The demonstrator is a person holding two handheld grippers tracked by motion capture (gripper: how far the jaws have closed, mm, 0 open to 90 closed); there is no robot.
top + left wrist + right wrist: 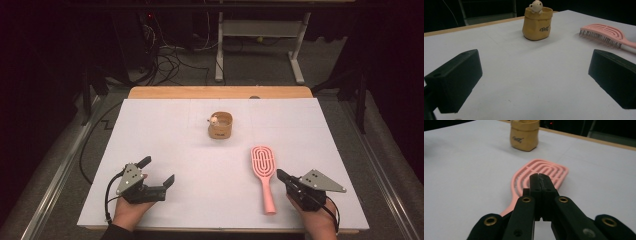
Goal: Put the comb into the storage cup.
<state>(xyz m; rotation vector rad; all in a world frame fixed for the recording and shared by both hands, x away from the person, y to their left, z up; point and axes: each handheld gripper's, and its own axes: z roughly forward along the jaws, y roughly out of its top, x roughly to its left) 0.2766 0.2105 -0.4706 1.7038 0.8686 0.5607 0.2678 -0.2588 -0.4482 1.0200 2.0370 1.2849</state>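
Pink plastic vented hairbrush [264, 172], lower right of the high view on the white counter [200, 150], long axis up-frame with handle toward me, just left of my empty, closed right hand-held gripper [280, 174]; left hand-held gripper [158, 171] open, farther.

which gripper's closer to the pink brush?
Right. The right gripper, jaws shut with nothing between them, sits just beside the pink brush, near its handle. The left gripper, jaws open, rests well across the table, on the brush's far side.
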